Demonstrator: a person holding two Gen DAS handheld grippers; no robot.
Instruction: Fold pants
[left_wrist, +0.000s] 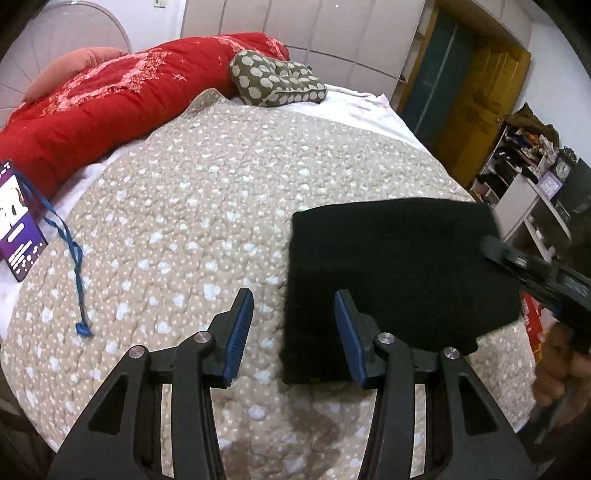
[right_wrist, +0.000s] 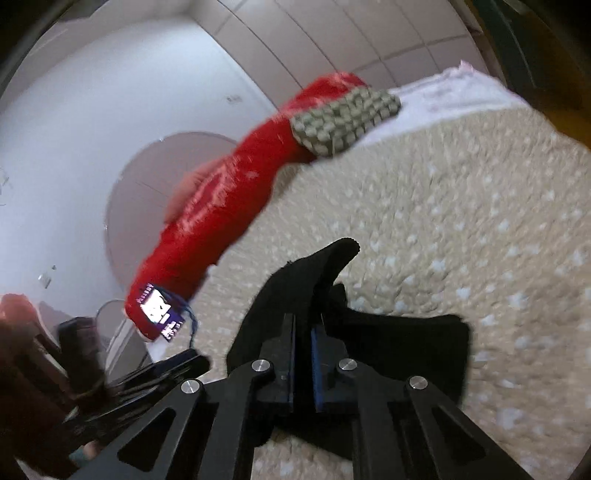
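ok so the black pants (left_wrist: 399, 273) are already down to a compact folded rectangle on the beige quilted bedspread (left_wrist: 221, 206), sitting toward the right side of the bed. My right gripper (right_wrist: 303, 354) has its pads pinched tight on a lifted flap of the fabric, and you can see the corner sticking up past the fingertips in the right wrist view. Left gripper (left_wrist: 293, 332) is spread wide and holding nothing, hovering just beside the near left edge of the stack

My read is this is the last fold or a tidy-up of the top layer. What I'd do: carry that pinched flap low and flat across so it doesn't drag the layers under it, and use the left one to pin the near edge so the stack doesn't slide on the quilt. Line the edges up before letting go, since knit like this probably bunches. The right view is blurry, so go slow
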